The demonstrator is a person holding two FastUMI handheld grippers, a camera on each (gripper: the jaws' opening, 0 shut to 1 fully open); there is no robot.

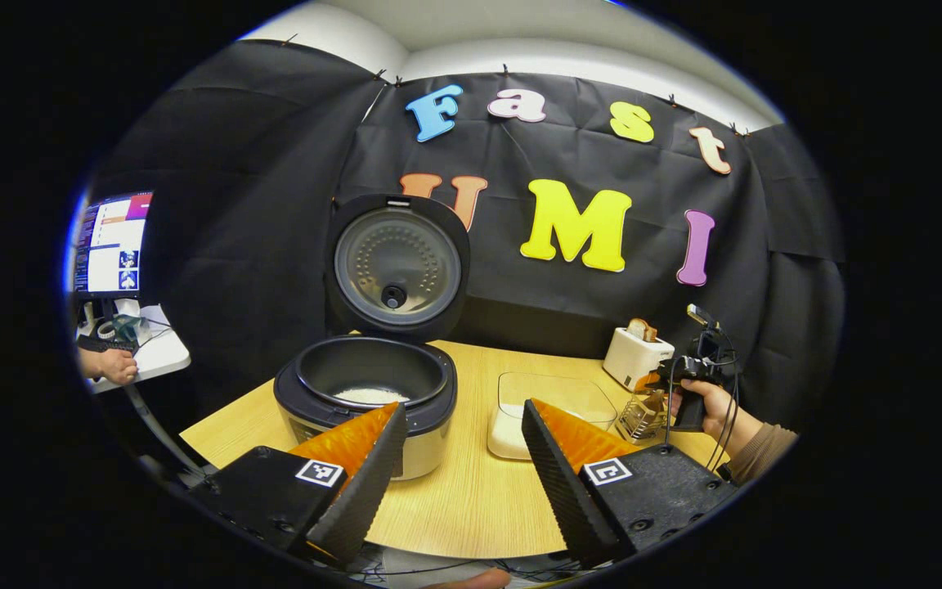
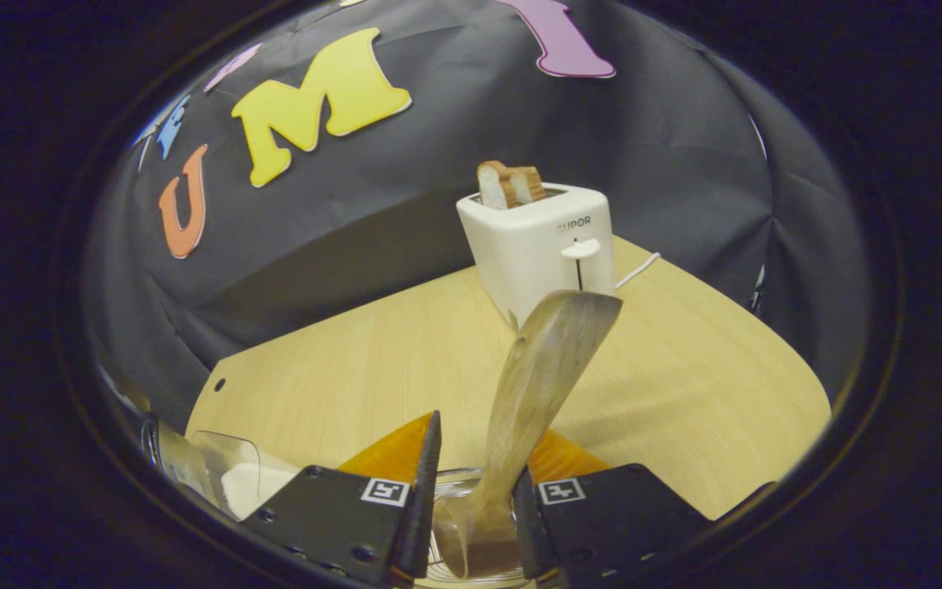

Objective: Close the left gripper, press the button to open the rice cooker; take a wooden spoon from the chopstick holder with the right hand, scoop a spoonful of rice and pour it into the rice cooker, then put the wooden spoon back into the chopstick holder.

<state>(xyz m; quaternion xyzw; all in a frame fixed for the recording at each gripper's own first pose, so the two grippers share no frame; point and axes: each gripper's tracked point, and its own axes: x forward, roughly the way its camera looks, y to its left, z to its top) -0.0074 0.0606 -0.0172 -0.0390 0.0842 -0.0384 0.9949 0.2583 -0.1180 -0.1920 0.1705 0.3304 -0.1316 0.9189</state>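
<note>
Nearest the onlooker, the left gripper (image 1: pixel 463 458) hung released over the front edge of the pale wooden table (image 1: pixel 471 499), its two ribbed black-and-orange fingers spread wide with nothing between them. Each finger mount carried a small square black-and-white coded marker.

Just beyond its left finger stood the rice cooker (image 1: pixel 365 401), lid (image 1: pixel 397 266) tipped upright and fully open, a low patch of white rice (image 1: pixel 371 396) lying in the dark inner pot. To its right sat a clear rice container (image 1: pixel 545 409) on a white base.

Farther right, a person's hand (image 1: pixel 712 409) held the right gripper (image 2: pixel 475 491) directly above the wire chopstick holder (image 1: pixel 641 417). In the right gripper view, that gripper was clamped on the wooden spoon (image 2: pixel 545 368), both fingers pressing the lower handle, the empty bowl rising tilted toward the toaster (image 2: pixel 540 245).

The white toaster, near the table's back edge, bore a short brand word printed in small grey letters above its lever, and two slices of toast (image 2: pixel 508 184) stood up out of its slots.

At far left, another hand (image 1: pixel 111 366) rested on a small white side table (image 1: pixel 160 356) beneath a lit monitor (image 1: pixel 111 245), its text too small to make out.
</note>
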